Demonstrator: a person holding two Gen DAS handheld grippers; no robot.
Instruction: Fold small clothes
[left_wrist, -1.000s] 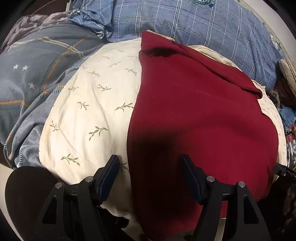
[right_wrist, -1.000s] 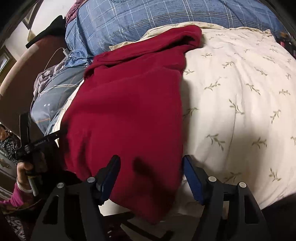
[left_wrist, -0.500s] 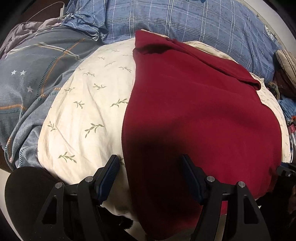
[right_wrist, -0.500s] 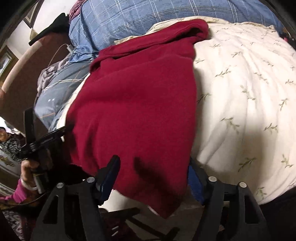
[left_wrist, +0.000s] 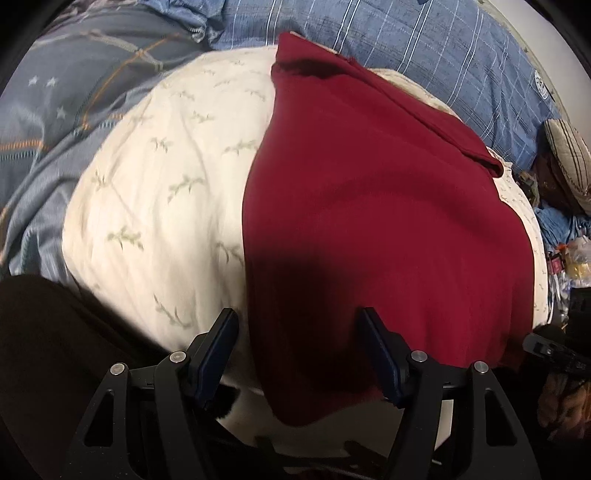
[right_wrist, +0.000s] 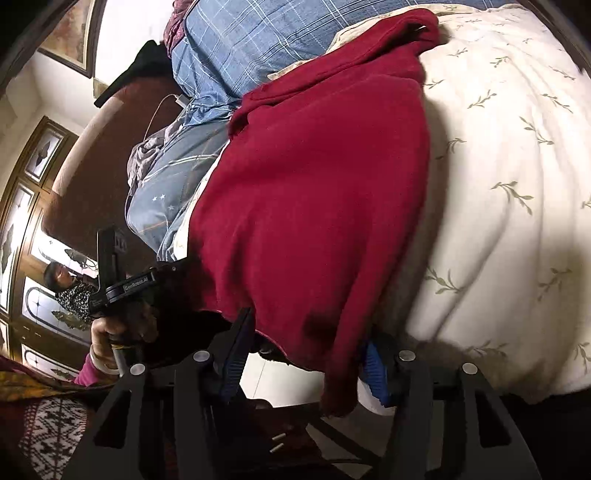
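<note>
We see the red garment (left_wrist: 369, 221) spread flat on the cream leaf-print duvet (left_wrist: 166, 184) on the bed, its near hem hanging over the bed's edge toward us. Its long axis runs away from both claws, toward the blue plaid bedding (left_wrist: 406, 48) at the far end.

The left claw (left_wrist: 299, 350) is spread wide, the hem's left corner sitting between its fingers, no pinch yet. The right claw (right_wrist: 306, 354) is also spread, straddling the hem's right corner (cloth hangs into the gap and hides part of the blue pad on the right finger). In the right view the left hand (right_wrist: 118, 325) grips its tool just beside the garment's left edge.

Both claws sit about equally near, one per corner. Our guess: next move is closing on both hem corners, then carrying them forward along the long axis.
</note>
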